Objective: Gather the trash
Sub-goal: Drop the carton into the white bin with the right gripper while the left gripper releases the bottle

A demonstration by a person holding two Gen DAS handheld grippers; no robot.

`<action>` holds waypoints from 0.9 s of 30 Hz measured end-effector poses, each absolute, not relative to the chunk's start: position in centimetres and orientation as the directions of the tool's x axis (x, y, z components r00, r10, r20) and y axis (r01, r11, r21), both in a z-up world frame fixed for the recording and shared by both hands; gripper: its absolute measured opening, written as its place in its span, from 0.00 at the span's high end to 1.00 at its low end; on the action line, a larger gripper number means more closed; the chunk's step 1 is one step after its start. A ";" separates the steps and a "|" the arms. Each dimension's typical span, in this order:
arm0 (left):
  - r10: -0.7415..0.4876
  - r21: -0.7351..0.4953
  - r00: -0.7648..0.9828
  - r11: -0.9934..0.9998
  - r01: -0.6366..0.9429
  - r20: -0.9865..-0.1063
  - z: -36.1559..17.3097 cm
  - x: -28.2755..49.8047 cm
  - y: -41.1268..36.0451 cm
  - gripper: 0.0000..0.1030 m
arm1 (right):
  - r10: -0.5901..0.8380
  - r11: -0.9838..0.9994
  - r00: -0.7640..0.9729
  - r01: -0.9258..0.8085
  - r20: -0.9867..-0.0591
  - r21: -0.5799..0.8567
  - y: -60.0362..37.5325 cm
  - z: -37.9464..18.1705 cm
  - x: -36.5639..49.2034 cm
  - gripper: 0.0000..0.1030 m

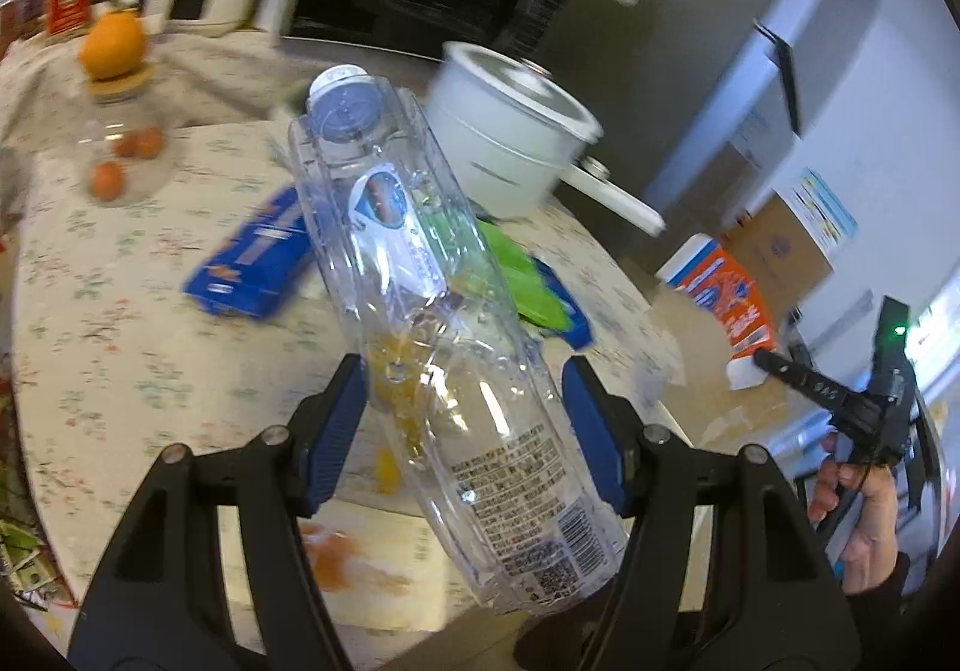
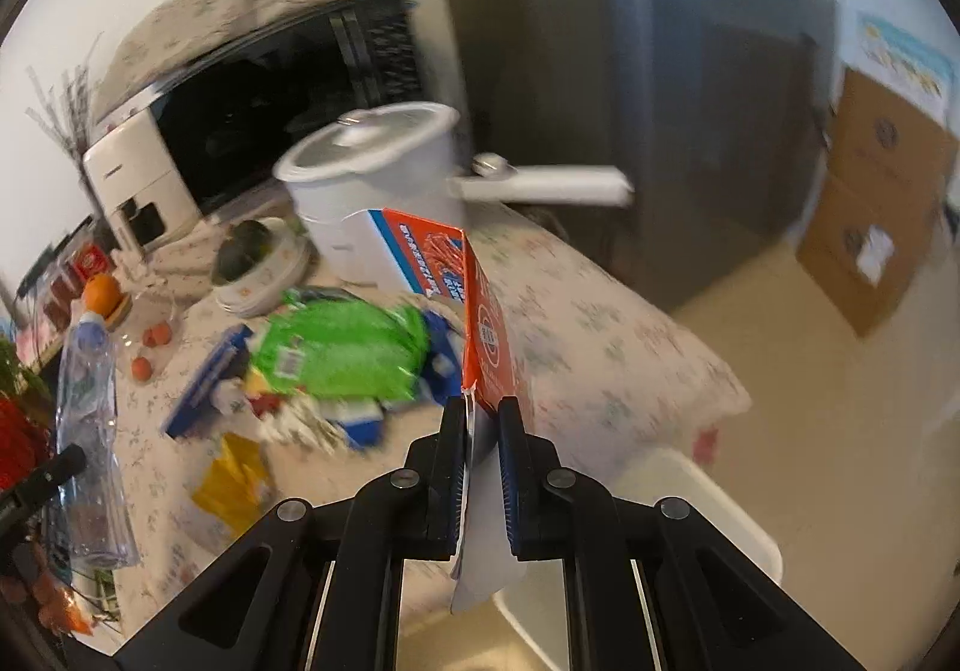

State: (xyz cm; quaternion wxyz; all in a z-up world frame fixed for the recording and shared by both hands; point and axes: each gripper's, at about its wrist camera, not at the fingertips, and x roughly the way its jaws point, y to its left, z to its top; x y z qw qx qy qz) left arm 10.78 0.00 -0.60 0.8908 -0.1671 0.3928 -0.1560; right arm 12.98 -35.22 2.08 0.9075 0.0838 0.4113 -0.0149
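Note:
A clear, empty plastic bottle (image 1: 432, 311) with a blue cap hangs tilted over the table, and my left gripper (image 1: 465, 407) is shut on its lower body with both blue pads against it. The same bottle (image 2: 90, 419) shows at the left edge of the right wrist view. My right gripper (image 2: 483, 413) is shut on the white flap of an orange and blue carton (image 2: 486, 335), lifted off the table. In the left wrist view that carton (image 1: 720, 299) hangs at the right, with a person's hand (image 1: 858, 503) on the handle.
A green bag (image 2: 342, 353), a blue package (image 2: 204, 383) and a yellow wrapper (image 2: 234, 479) lie on the floral tablecloth (image 2: 600, 323). A white lidded pot (image 2: 372, 179), microwave (image 2: 270, 89) and glass jar (image 1: 120, 143) under an orange (image 1: 114, 44) stand behind. A white bin (image 2: 708, 509) sits below the table edge, cardboard boxes (image 2: 876, 203) beyond.

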 end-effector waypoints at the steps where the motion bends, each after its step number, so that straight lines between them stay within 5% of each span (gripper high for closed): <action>1: -0.422 -0.420 0.635 0.893 0.165 -0.647 -0.7 10.7 -0.9 0.35 | 0.059 0.981 0.641 0.106 -0.765 0.165 -36.4 1.4 12.5 0.89; 19: -0.532 -0.325 0.468 0.830 0.454 -0.705 -4.5 8.9 -17.1 0.35 | 0.225 0.885 0.402 0.295 -0.887 0.359 -47.9 -7.8 6.5 0.89; 27: -0.547 -0.318 0.405 0.801 0.507 -0.732 -7.3 9.7 -20.4 0.52 | 0.340 0.828 0.303 0.352 -0.890 0.436 -48.4 -12.1 8.5 0.82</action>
